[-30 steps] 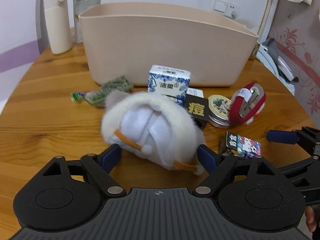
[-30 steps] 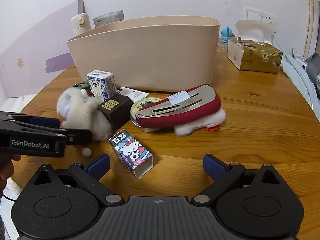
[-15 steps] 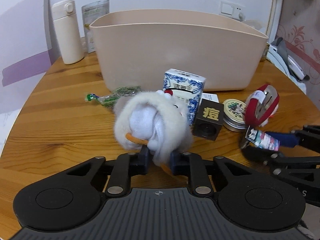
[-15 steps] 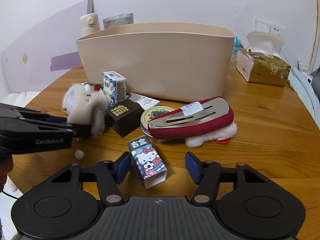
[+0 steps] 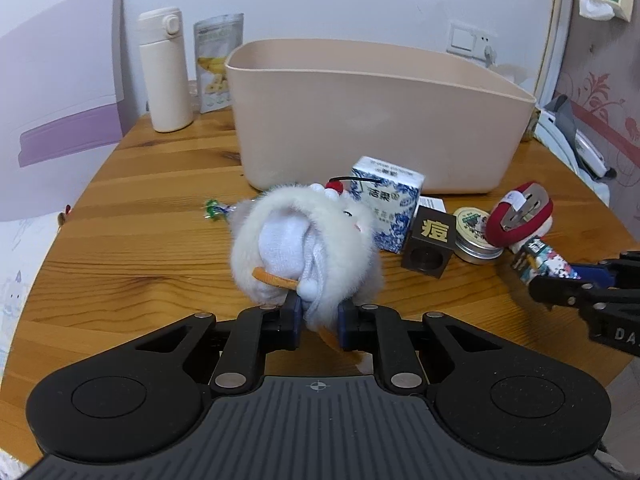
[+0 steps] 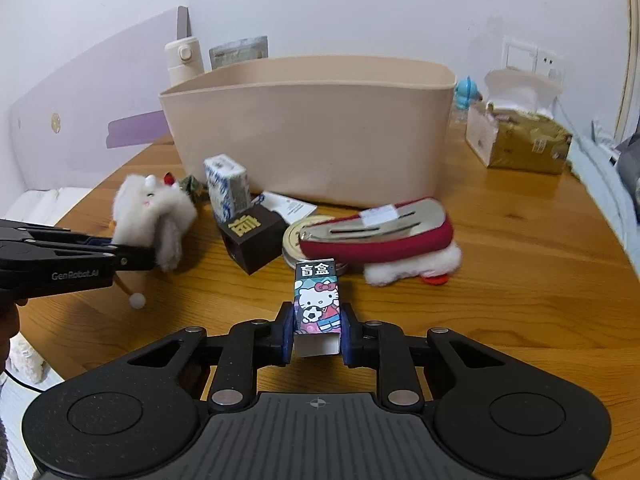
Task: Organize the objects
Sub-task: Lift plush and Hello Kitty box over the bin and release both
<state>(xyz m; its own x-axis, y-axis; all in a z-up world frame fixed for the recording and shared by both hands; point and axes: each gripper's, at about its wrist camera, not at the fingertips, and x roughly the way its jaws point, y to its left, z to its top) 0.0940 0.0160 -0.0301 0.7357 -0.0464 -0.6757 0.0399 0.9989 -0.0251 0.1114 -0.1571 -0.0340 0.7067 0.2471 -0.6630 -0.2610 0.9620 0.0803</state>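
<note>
Left tool (image 5: 318, 322) squeezed tight on fluffy white soft toy (image 5: 308, 240), right tool (image 6: 316, 334) closing on small cartoon-cat cardboard box (image 6: 317, 298), pads pressing its sides

A white wall (image 6: 360, 8) is filling the top of both frames, a lilac panel (image 5: 60, 92) is sitting at upper left, a wall socket (image 6: 532, 60) at upper right, and a round wooden table (image 5: 152, 216) is spreading below.

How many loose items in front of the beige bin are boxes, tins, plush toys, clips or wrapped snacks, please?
Boxes: 3 (blue-white carton, dark cube box, cartoon box)
Tins: 1 (round tin)
Plush toys: 1 (white plush)
Clips: 1 (red clip)
Wrapped snacks: 1 (green packet)
Total: 7
</note>
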